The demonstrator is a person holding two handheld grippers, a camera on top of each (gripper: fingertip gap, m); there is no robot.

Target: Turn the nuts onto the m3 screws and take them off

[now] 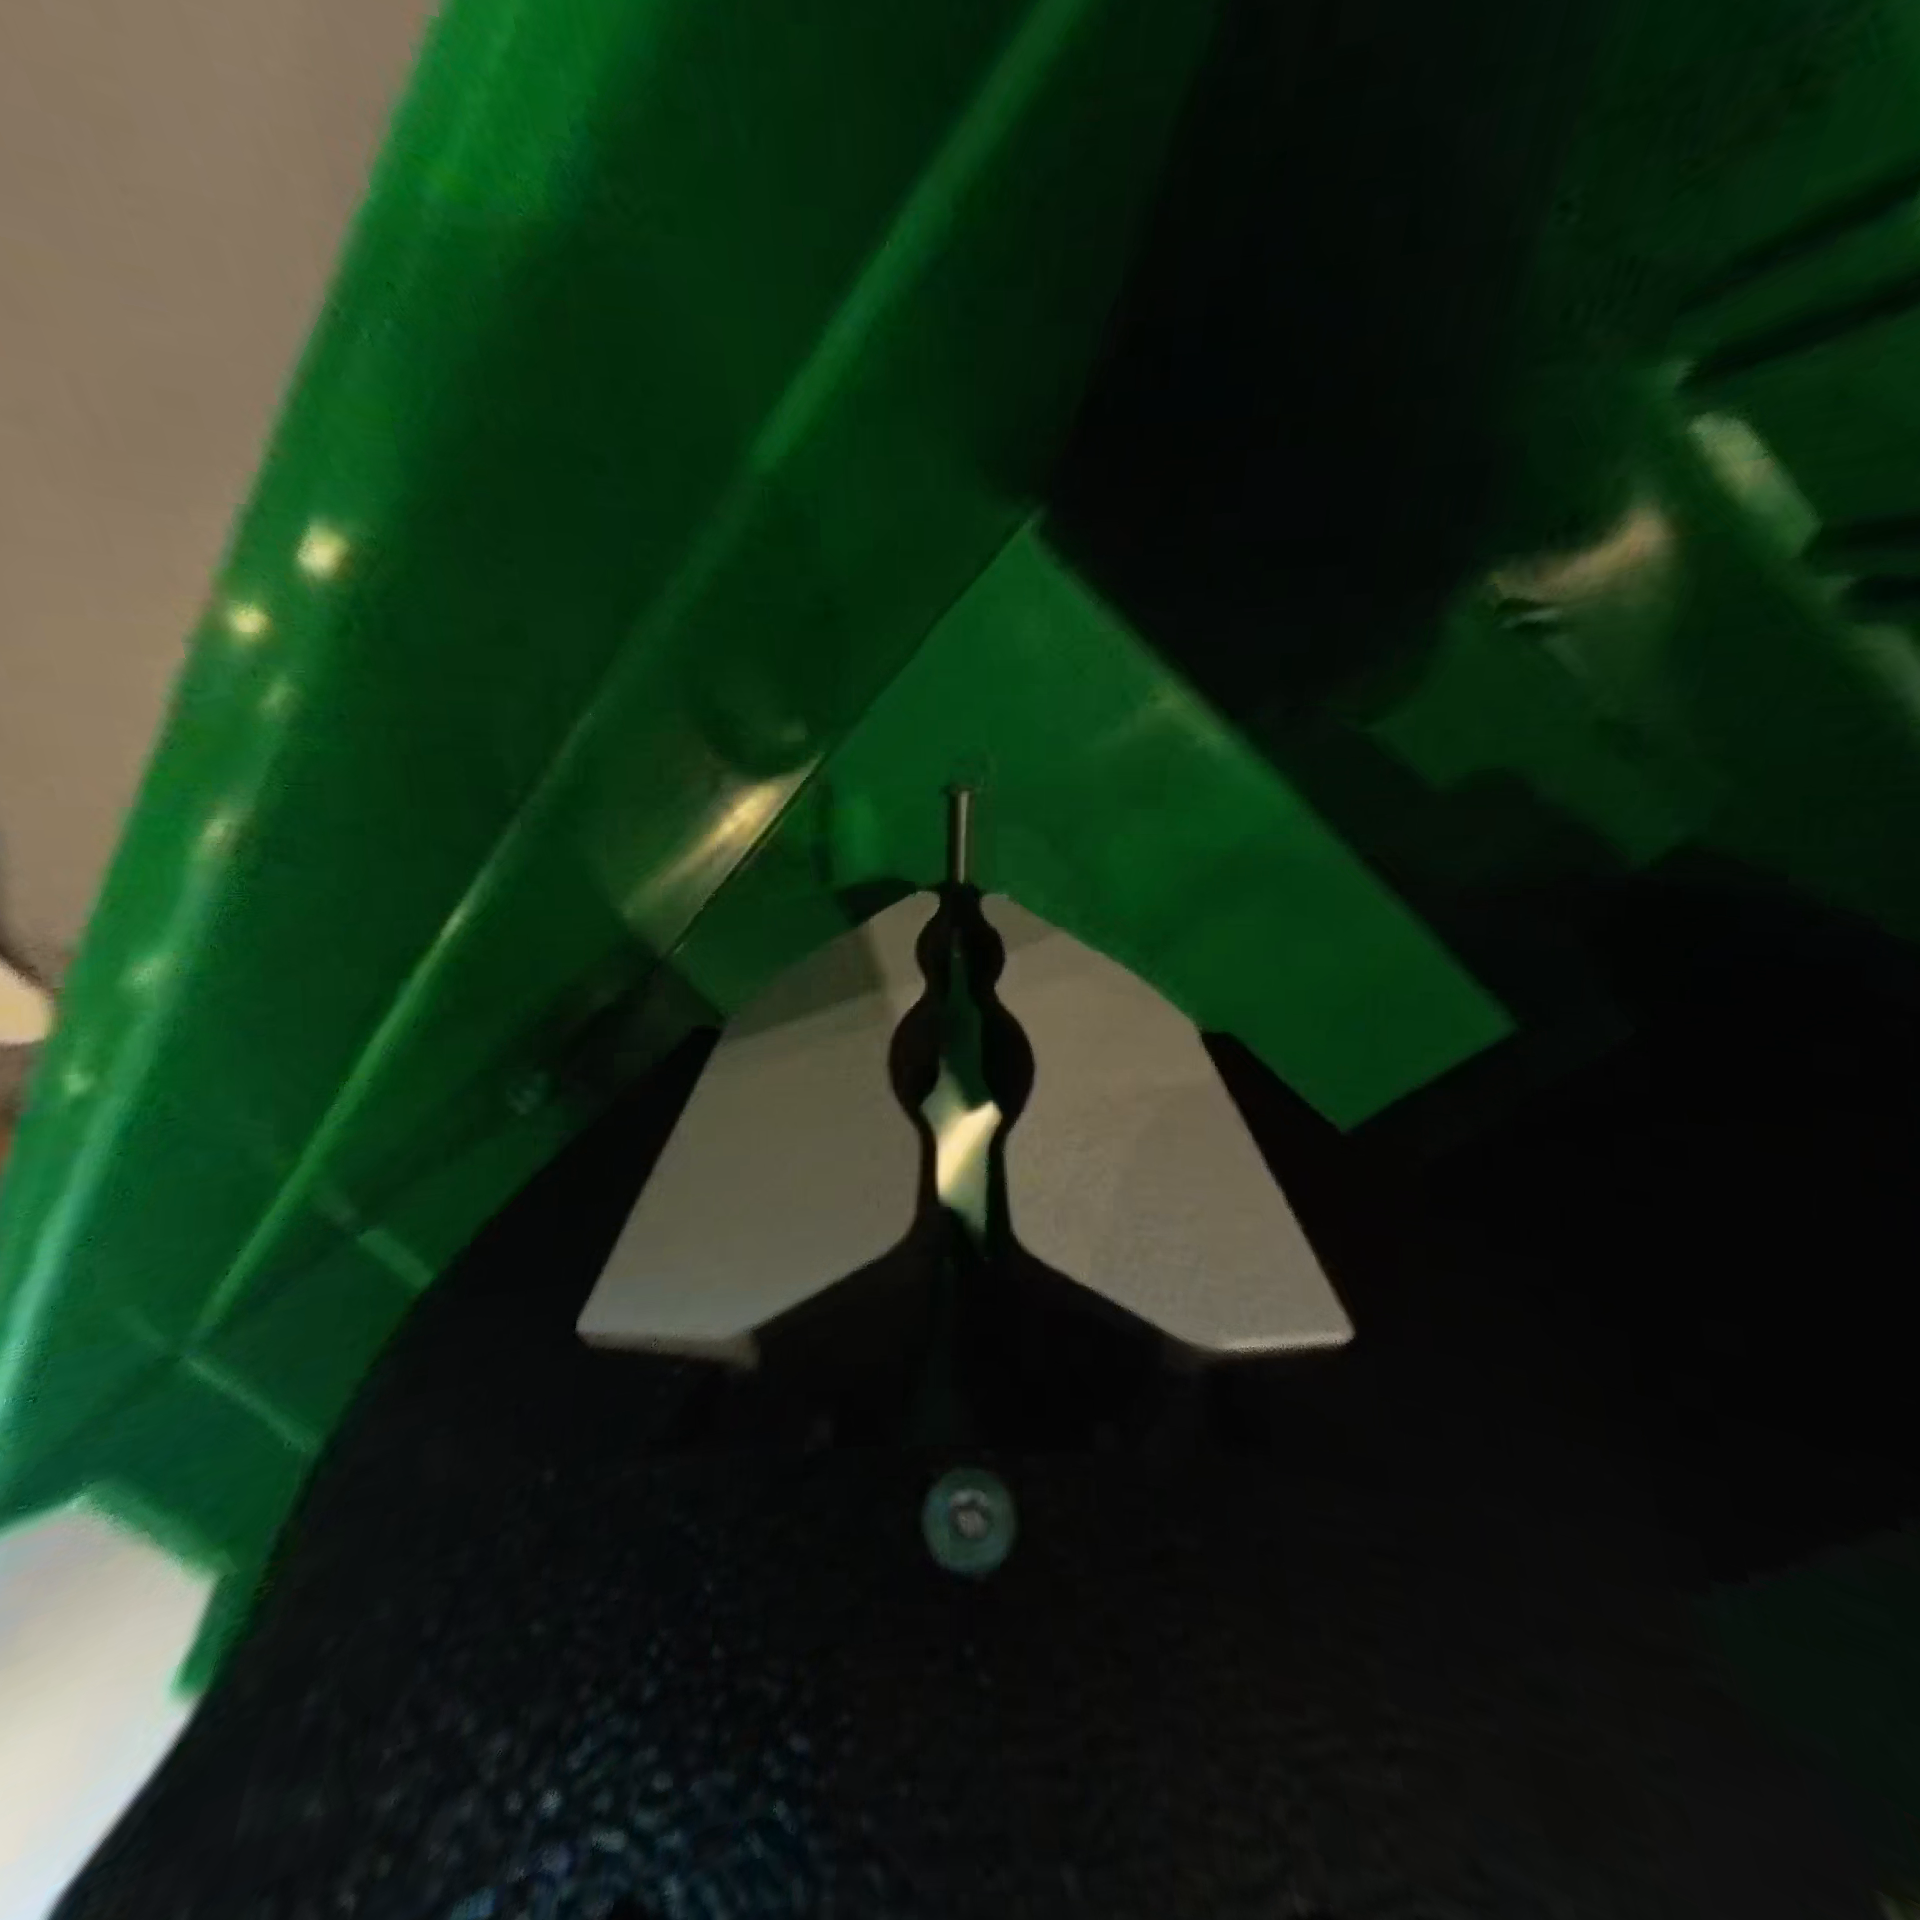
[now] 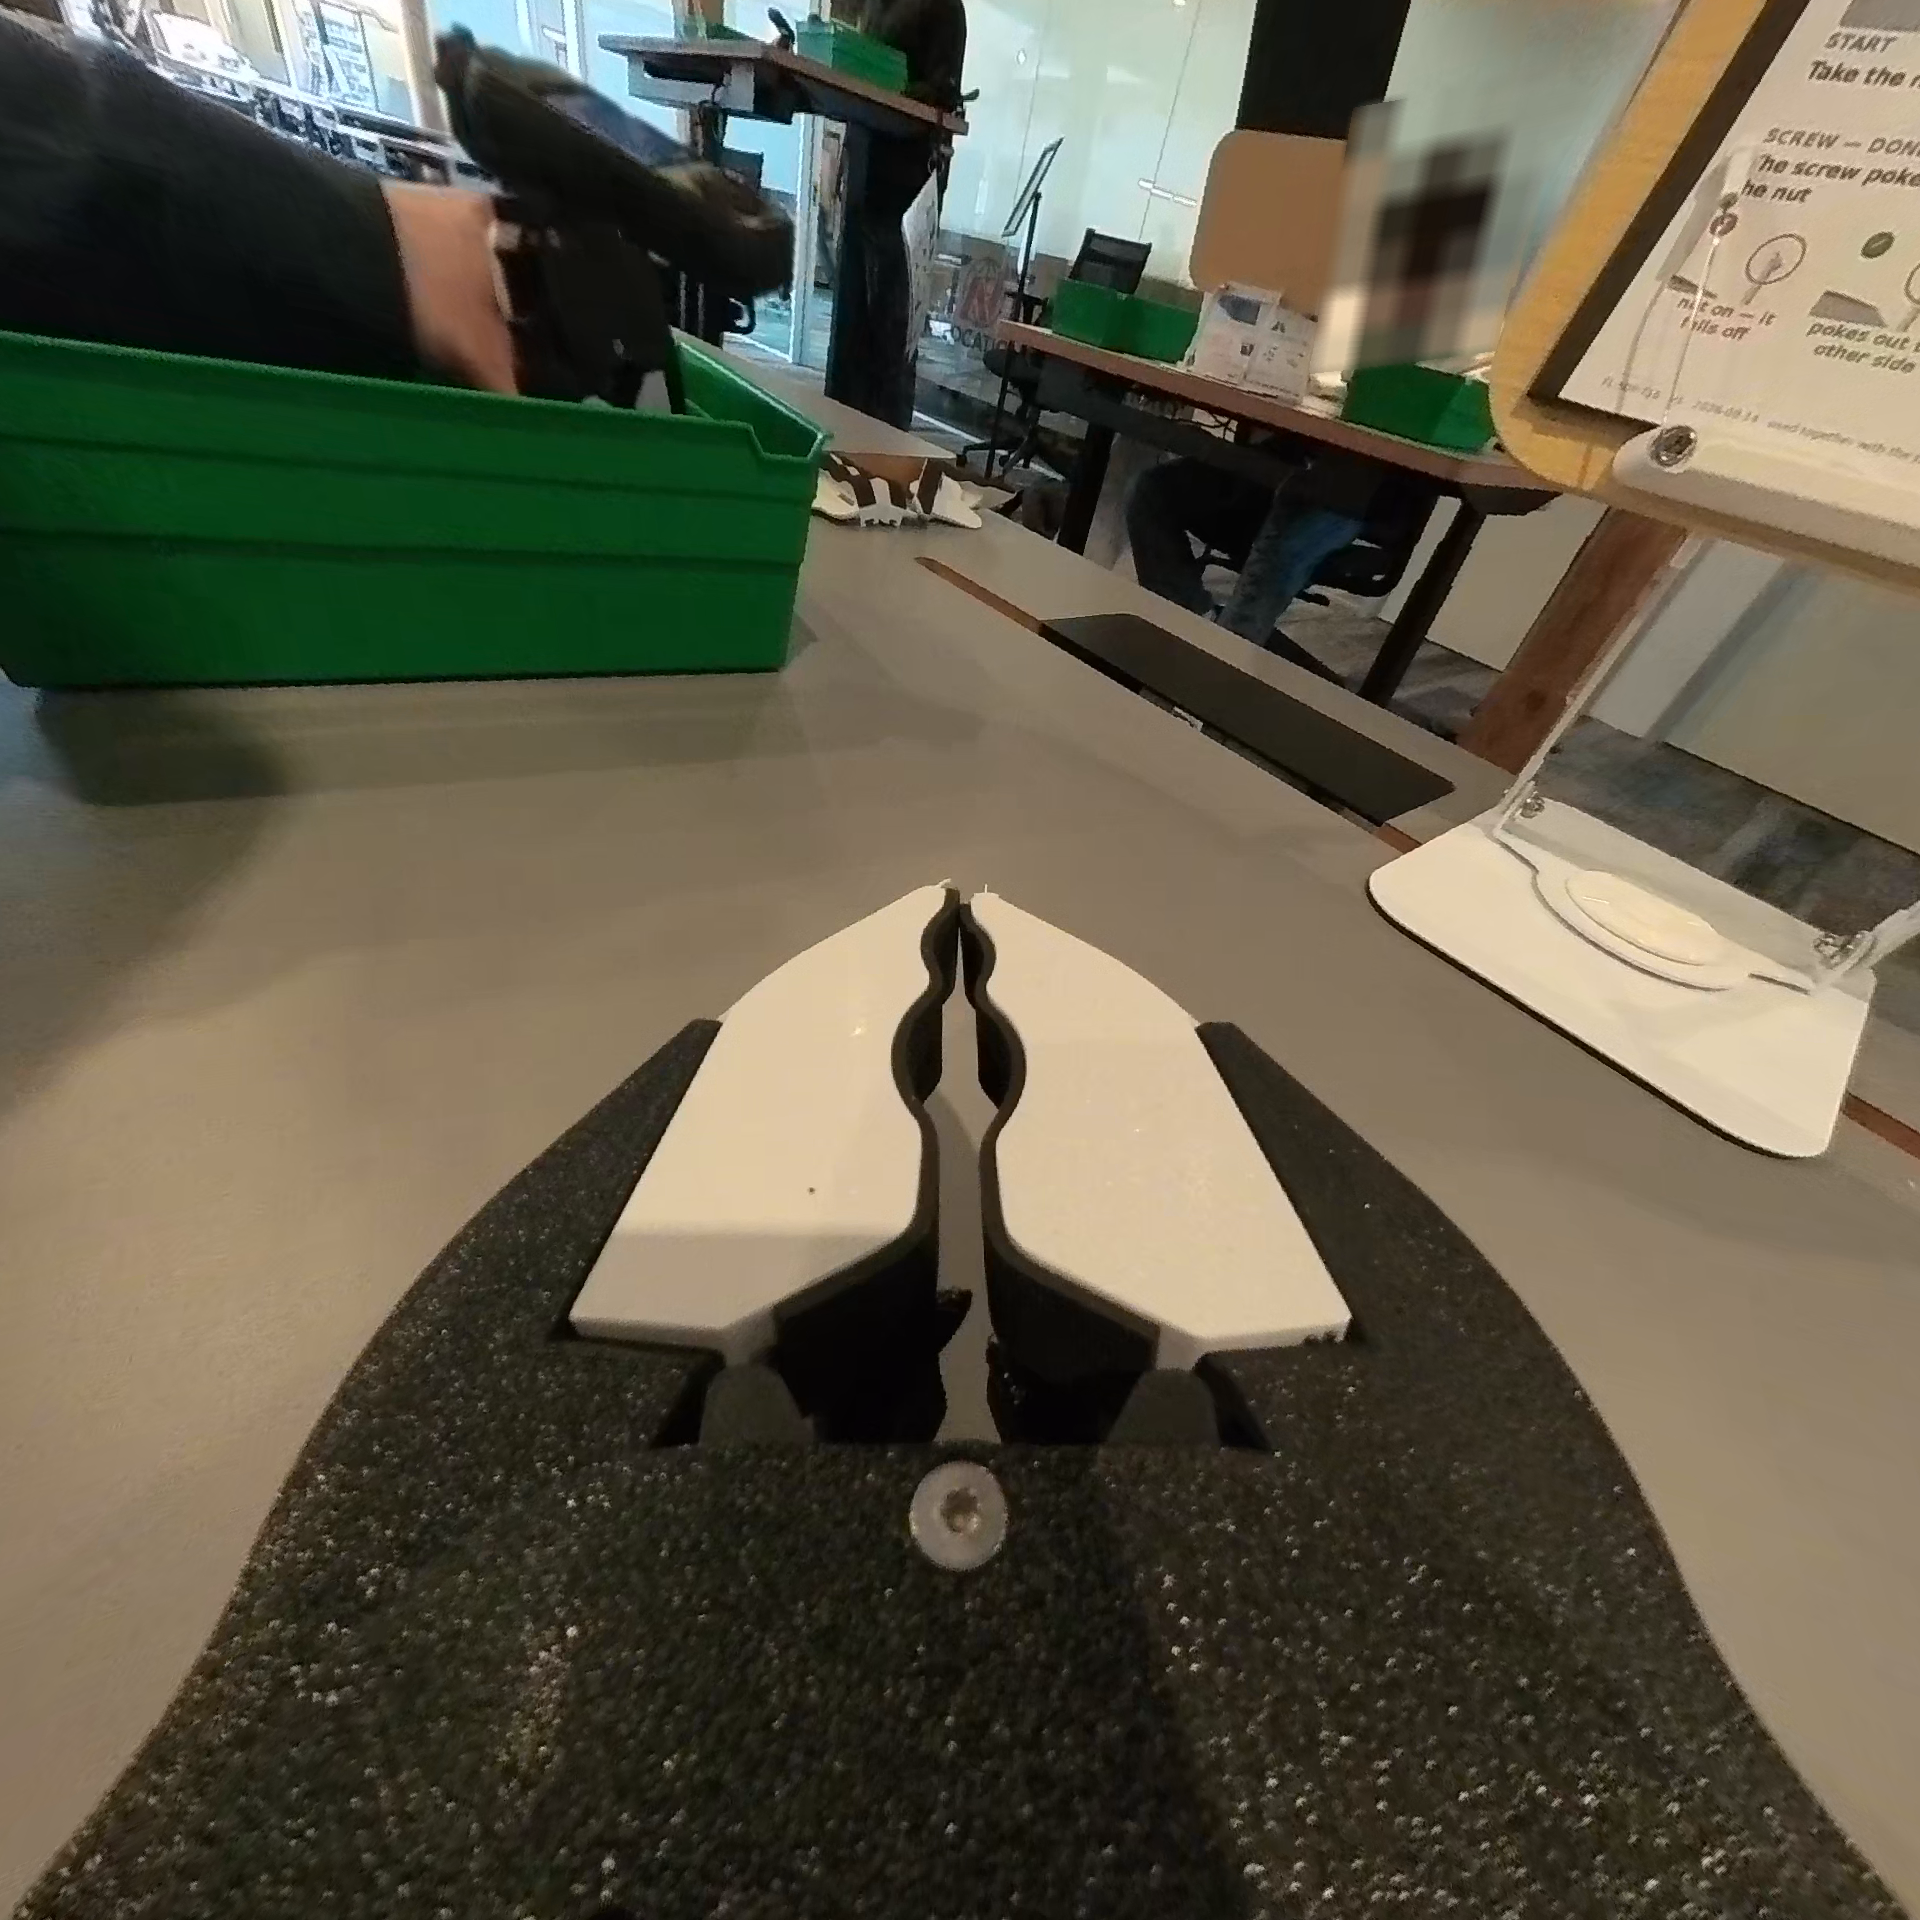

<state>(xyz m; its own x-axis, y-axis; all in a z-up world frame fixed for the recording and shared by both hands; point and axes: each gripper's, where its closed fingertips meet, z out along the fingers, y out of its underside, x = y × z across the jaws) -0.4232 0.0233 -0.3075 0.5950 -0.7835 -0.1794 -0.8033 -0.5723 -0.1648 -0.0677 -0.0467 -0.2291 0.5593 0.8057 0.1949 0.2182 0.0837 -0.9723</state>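
The m3 screw (image 1: 957,840) shows as a thin, straight, silver-grey metal pin, catching a pale line of light along its shaft, with a slightly wider end at the top that is too blurred to make out; no thread can be resolved and no nut can be seen on it. It stands upright out of the tips of the left gripper (image 1: 958,891), whose white fingers (image 1: 810,1153) with dark wavy inner pads are drawn together and clamped on its lower end, the tips meeting around the shaft. Behind the screw lies the inside of the green bin (image 1: 582,436), its glossy wall and ribs filling the view, so the screw is held within that bin, close to a flat green inner ledge. In the right wrist view the same green bin (image 2: 416,582) sits on the grey table (image 2: 520,935), and a dark-sleeved arm (image 2: 208,208) reaches down into it with the left gripper's dark body. The right gripper (image 2: 962,891) hovers low over the table well to the right of the bin, its fingers closed together with nothing between them. A white stand (image 2: 1621,987) carrying an instruction sheet stands farther right of the bin.
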